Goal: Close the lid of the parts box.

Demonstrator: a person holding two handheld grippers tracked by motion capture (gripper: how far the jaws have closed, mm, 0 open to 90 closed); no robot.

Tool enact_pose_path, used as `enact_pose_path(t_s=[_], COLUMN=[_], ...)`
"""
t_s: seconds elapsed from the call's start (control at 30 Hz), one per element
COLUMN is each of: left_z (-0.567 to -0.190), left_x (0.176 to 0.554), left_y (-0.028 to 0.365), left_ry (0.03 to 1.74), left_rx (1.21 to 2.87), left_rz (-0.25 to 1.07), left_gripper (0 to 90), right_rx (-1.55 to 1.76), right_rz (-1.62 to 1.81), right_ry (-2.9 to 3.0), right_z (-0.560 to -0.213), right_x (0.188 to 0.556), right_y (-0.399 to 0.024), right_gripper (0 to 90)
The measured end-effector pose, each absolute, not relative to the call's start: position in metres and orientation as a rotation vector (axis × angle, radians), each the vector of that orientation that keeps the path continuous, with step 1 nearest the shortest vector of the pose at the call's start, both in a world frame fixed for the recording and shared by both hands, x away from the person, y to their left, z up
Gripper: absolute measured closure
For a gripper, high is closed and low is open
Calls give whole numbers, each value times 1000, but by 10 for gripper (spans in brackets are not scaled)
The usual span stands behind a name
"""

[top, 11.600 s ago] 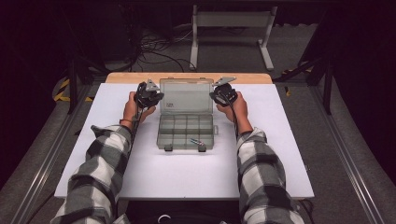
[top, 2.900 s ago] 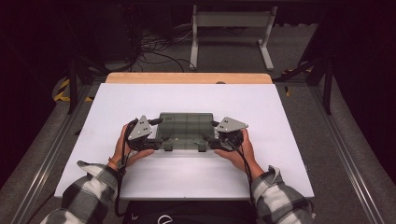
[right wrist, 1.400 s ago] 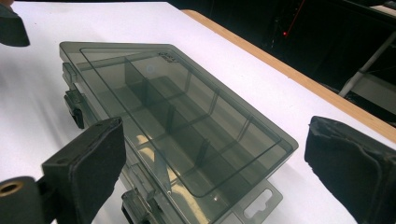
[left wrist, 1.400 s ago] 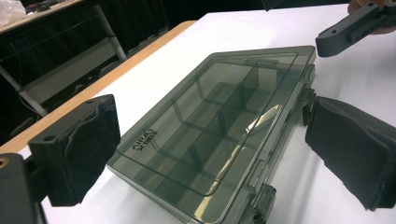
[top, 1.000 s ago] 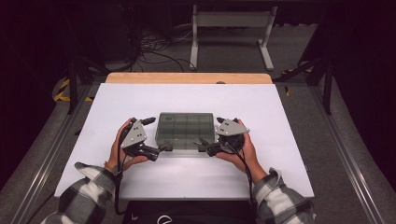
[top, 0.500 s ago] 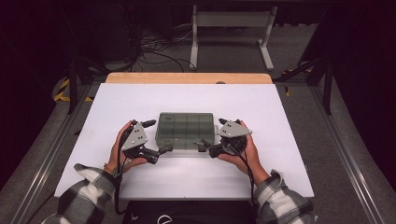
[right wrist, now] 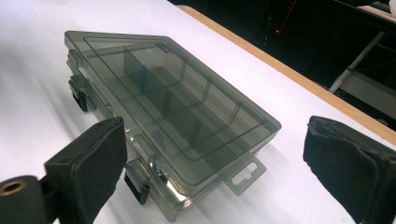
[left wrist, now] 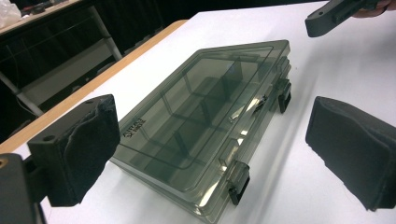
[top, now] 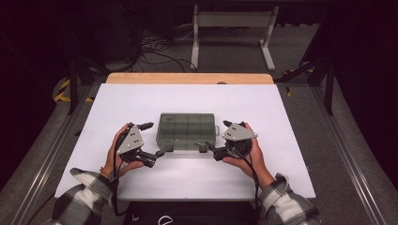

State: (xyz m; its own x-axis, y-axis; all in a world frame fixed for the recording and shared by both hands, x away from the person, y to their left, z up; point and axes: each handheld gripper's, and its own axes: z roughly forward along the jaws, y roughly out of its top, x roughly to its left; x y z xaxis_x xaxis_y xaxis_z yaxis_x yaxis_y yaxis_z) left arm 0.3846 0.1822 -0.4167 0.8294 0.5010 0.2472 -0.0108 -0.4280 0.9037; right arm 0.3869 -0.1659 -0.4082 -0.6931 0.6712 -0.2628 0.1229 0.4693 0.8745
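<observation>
Two black latches (left wrist: 238,183) sit on the near edge of the smoky, see-through compartment box (top: 187,131), which lies lid down in the middle of the white table (top: 281,108). Embossed writing on the lid's left corner is too faint to read. Left gripper (top: 155,140) just left of the box, right gripper (top: 217,137) just right; both stand wide apart, holding nothing.
</observation>
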Motion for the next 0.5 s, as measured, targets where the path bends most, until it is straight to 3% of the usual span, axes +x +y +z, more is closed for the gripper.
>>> enact_pose_path(t_s=[0.5], left_z=[-418], left_x=[376], left_y=[188], left_ry=[361], left_rx=[1949], left_rz=[610], left_gripper=[36], right_rx=[646], right_rz=[1178], right_ry=[2117], right_z=[-407], right_x=[379], right_y=[-173], right_gripper=[65])
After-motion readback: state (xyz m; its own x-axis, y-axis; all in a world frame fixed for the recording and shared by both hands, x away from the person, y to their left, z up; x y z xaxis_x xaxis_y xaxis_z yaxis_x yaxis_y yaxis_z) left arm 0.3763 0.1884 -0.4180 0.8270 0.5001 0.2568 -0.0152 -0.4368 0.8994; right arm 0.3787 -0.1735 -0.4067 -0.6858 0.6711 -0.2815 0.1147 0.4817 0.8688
